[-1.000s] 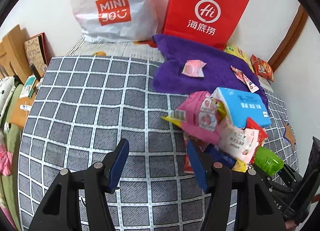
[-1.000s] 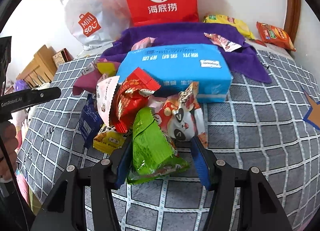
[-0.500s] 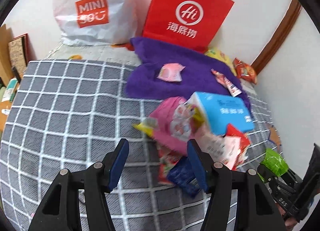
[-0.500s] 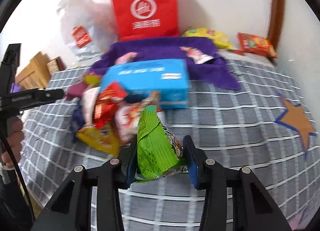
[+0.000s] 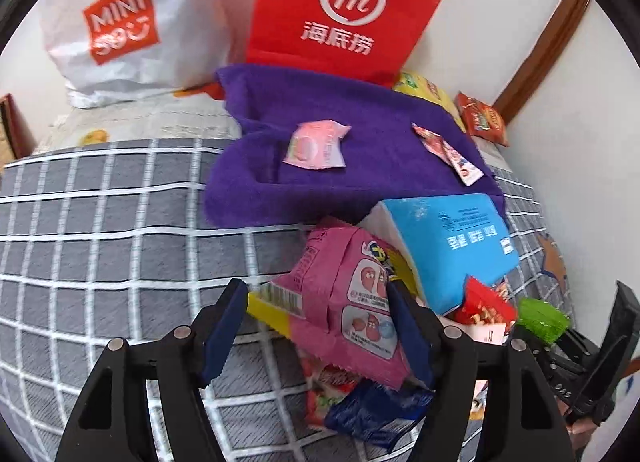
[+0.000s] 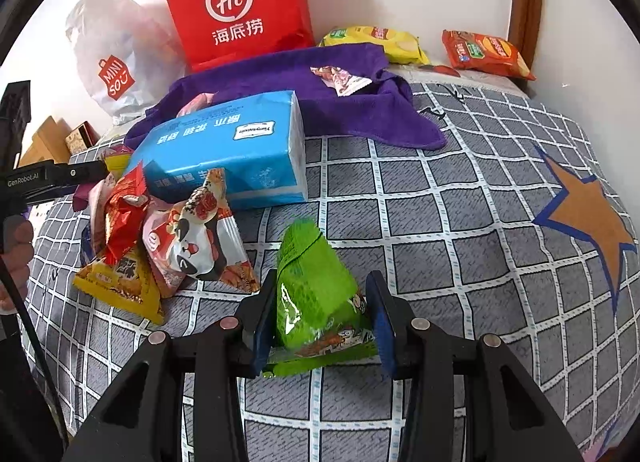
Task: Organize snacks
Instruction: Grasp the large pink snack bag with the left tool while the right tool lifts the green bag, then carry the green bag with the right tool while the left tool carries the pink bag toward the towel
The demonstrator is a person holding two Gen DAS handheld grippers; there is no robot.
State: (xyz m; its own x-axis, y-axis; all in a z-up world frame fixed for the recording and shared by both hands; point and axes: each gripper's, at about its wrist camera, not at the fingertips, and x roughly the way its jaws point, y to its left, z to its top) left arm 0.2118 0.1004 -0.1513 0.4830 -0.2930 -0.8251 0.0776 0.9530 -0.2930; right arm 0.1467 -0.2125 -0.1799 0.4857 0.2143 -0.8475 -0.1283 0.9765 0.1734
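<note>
In the left wrist view my left gripper (image 5: 316, 330) hangs over the snack pile with its jaws opening. A pink snack bag (image 5: 348, 302) lies between them: the left pad stands clear of it and the right pad is at its edge. Under the pink bag lie a yellow packet (image 5: 272, 306) and a dark blue packet (image 5: 376, 414). My right gripper (image 6: 320, 322) is shut on a green snack bag (image 6: 316, 286), held just off the checked bedcover (image 6: 460, 221). The green snack bag (image 5: 540, 318) also shows at the right of the left wrist view.
A blue tissue pack (image 6: 232, 149) lies behind a red, a panda and a yellow snack bag (image 6: 120, 282). A purple towel (image 5: 360, 133) holds two small packets. A red paper bag (image 5: 352, 5) and a white bag (image 5: 128, 29) lean on the wall. Yellow and orange chip bags (image 6: 484, 49) lie far right.
My left gripper slid right from bare cover to the pile and widened around the pink bag. My right gripper closed on the green bag and drew it out of the pile.
</note>
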